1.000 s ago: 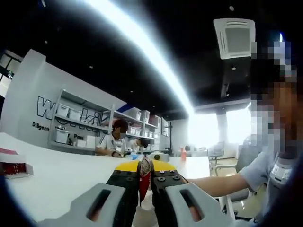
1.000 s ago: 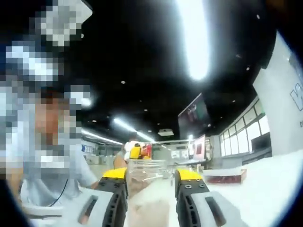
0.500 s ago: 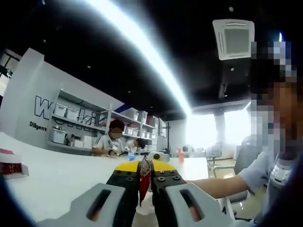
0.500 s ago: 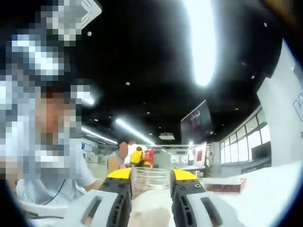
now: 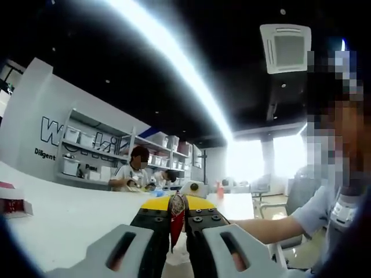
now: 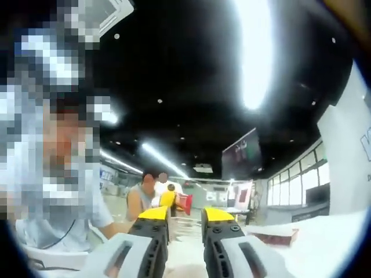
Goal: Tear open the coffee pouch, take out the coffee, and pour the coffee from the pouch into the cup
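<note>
Left tongs [image 5: 177,219]: the jaws stand narrow and clamp a red coffee pouch [image 5: 177,215] between the yellow tips. The pouch is held edge-on and upright, and its top edge rises just above the tips.

White worktop [image 5: 69,223]: it extends beyond the left tongs. A red-and-white box [image 5: 13,204] lies on it, well apart from the tongs, at the left edge of the left gripper view. A small orange bottle [image 5: 223,189] stands near the far edge of the worktop, beyond the tongs. A sleeve and forearm [image 5: 278,223] reach in towards the tongs from the right side of that view. Two seated people [image 5: 136,172] sit at the far edge of the worktop, in front of a shelf unit [image 5: 93,153] holding white bins. A ceiling vent [image 5: 285,47] is mounted above.

Right tongs [image 6: 185,220]: the jaws stand close together with a narrow gap between the yellow tips. A clear ribbed cup [image 6: 185,227] shows in that gap; whether the jaws are pressing on it cannot be determined. In the right gripper view the left tongs and the red pouch [image 6: 183,202] appear just beyond the yellow tips. The red-and-white box [image 6: 271,235] lies on the worktop to the right of the right tongs.
</note>
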Action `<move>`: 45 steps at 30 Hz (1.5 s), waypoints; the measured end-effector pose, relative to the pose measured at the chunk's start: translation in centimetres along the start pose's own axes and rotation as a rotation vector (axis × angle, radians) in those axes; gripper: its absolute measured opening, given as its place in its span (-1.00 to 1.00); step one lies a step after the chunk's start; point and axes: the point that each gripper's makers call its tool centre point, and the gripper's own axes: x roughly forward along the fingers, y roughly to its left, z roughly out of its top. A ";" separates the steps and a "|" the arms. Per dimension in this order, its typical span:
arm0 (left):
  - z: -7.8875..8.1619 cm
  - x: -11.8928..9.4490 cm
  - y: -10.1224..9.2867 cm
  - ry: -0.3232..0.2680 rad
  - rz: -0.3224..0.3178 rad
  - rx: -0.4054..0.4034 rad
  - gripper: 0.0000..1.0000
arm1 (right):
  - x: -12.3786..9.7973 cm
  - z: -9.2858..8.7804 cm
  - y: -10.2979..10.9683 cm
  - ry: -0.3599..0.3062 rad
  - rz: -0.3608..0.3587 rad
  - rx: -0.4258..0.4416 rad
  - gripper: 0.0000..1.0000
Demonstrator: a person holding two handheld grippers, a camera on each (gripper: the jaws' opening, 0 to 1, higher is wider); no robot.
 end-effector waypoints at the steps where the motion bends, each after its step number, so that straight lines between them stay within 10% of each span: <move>1: 0.0 0.1 0.0 -0.001 -0.001 -0.001 -0.79 | 0.3 0.0 0.2 0.002 0.005 -0.006 -0.56; 45: -1.1 5.1 -0.9 -0.039 -0.042 -0.008 -0.75 | -0.6 2.7 0.1 -0.081 -0.043 0.023 -0.82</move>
